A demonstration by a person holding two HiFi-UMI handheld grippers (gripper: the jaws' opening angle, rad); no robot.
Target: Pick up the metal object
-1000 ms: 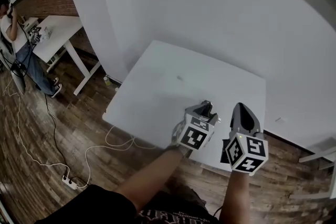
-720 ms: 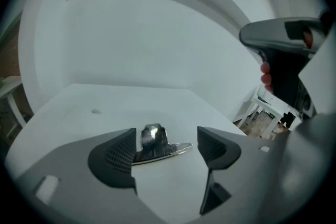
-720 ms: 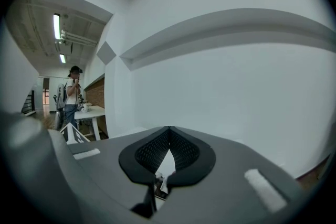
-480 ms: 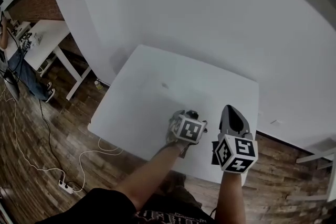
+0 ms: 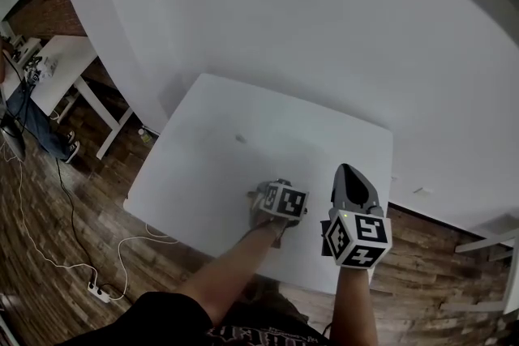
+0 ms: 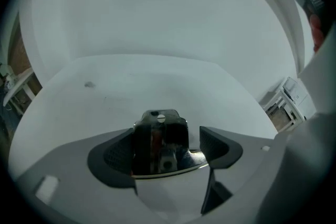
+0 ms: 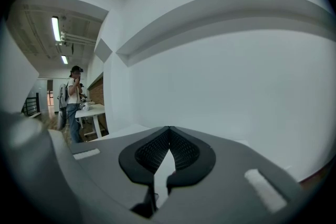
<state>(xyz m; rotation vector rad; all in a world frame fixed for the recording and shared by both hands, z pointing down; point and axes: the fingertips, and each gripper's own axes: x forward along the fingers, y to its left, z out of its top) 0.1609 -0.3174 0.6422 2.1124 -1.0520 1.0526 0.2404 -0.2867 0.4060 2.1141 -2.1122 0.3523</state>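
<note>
A shiny metal object (image 6: 160, 139) stands on the white table (image 5: 324, 134), near its front edge. My left gripper (image 6: 167, 148) points steeply down around it. The left pad (image 6: 116, 153) lies against the object's side, while a narrow gap separates the right pad (image 6: 216, 145) from it. These jaws have just been closing with the object between them. In the head view the left gripper (image 5: 272, 190) hides most of the object. My right gripper (image 5: 348, 173) hovers beside it to the right, shut and empty, its pads (image 7: 157, 149) meeting at the tips.
A small dark speck (image 5: 241, 138) marks the table's middle. White walls stand close behind the table. Far left are another white table (image 5: 49, 69) and a person (image 7: 73, 97). Cables and a power strip (image 5: 96, 285) lie on the wood floor.
My left gripper has dropped to the tabletop and tipped downward, with its jaws spread wider. The right gripper has drifted a little left alongside it.
</note>
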